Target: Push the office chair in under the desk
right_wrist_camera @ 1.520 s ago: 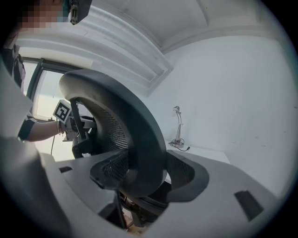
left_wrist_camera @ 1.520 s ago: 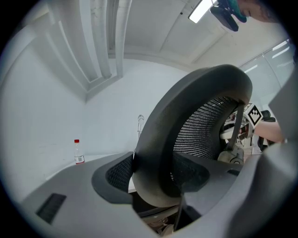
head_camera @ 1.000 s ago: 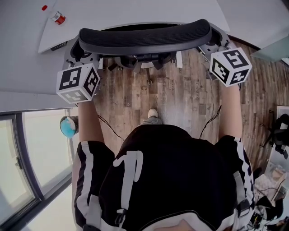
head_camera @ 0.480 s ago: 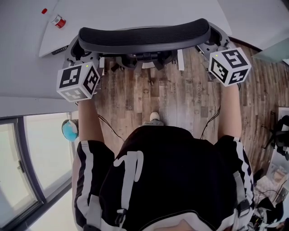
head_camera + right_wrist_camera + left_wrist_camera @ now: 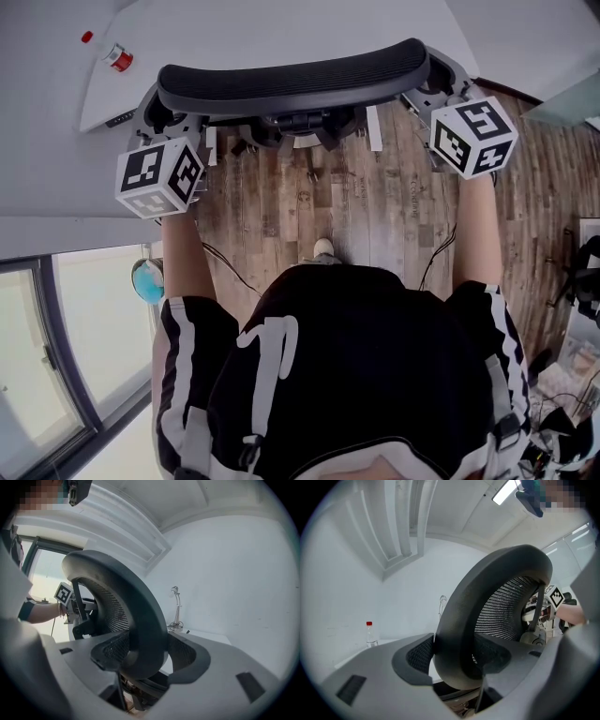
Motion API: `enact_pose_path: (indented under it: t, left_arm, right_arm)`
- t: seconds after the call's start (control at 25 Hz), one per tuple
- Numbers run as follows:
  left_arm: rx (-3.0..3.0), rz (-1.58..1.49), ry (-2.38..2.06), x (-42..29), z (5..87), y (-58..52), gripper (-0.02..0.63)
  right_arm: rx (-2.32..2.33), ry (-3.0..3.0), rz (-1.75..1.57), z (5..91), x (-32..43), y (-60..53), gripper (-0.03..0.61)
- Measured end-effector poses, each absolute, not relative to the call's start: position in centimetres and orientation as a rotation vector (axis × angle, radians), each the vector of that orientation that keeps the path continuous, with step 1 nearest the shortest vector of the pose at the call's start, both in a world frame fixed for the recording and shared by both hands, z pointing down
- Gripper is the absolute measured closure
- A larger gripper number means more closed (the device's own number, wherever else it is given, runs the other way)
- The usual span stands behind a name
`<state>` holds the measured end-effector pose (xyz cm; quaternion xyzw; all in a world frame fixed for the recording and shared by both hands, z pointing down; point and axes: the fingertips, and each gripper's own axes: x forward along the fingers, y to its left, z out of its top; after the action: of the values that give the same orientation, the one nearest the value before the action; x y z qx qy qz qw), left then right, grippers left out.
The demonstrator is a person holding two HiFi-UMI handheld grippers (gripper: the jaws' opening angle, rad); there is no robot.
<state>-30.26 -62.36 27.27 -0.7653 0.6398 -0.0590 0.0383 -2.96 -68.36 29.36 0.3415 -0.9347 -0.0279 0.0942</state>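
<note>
The office chair's black mesh backrest (image 5: 291, 80) lies across the top of the head view, its top edge meeting the white desk (image 5: 281, 28). My left gripper (image 5: 161, 120) is at the backrest's left end. In the left gripper view its jaws (image 5: 457, 665) are clamped around the thick grey backrest rim (image 5: 497, 583). At the right end my right gripper (image 5: 439, 89) is shut on the rim (image 5: 136, 606) the same way, between its jaws (image 5: 143, 660). Both grippers point level toward the desk. The seat and base are mostly hidden below the backrest.
A red-capped bottle (image 5: 114, 56) stands on the desk at the left, also visible as the bottle (image 5: 370, 633). A small metal stand (image 5: 176, 606) sits further back on the desk. The floor (image 5: 375, 206) is wood with cables; a window (image 5: 66, 337) is at the left, and clutter (image 5: 581, 281) at the right.
The backrest and both grippers have moved a little toward the desk, up in the head view. The person's foot has stepped forward behind the chair.
</note>
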Motion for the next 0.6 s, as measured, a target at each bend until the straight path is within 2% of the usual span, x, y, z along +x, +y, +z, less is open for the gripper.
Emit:
enact_pose_path:
  t: [0.6]
  left_arm:
    - [-2.356,-0.159,1.918,-29.8,27.2,-61.2,0.364]
  right_arm:
    - [1.099,-2.745,-0.119,29.4,-2.5,-67.4,0.325]
